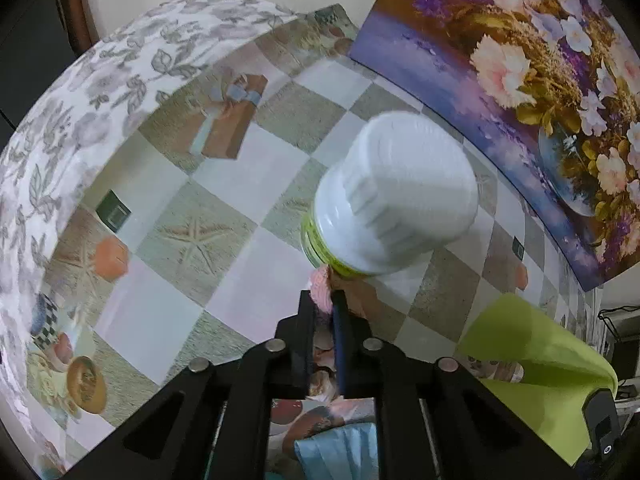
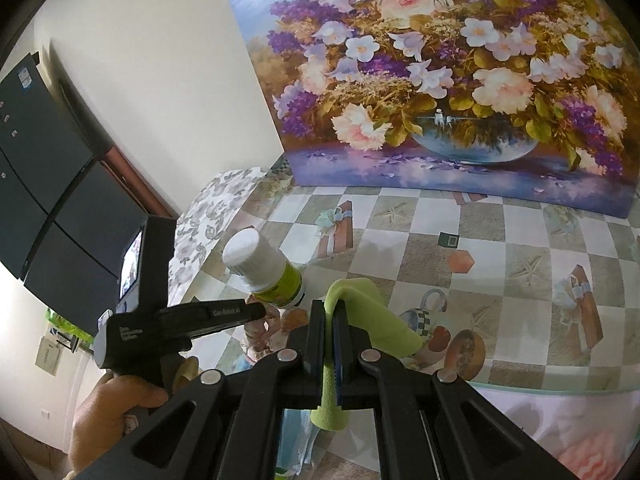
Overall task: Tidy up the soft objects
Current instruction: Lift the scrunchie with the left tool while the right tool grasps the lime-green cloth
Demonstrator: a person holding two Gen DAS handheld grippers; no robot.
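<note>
Looking over my desk (image 2: 500, 248), I see a checkered printed cover, a flower painting (image 2: 440, 80) against the cream wall and a white-capped bottle (image 1: 396, 196). My left tool (image 1: 323, 300) is closed on pink cloth (image 1: 322, 288) beside the bottle; my right tool (image 2: 329, 312) pinches green cloth (image 2: 360, 300).

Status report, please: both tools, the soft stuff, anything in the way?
Left tool shut on pink cloth. Right tool shut on green cloth. White-capped bottle lies just beyond left tool.
</note>
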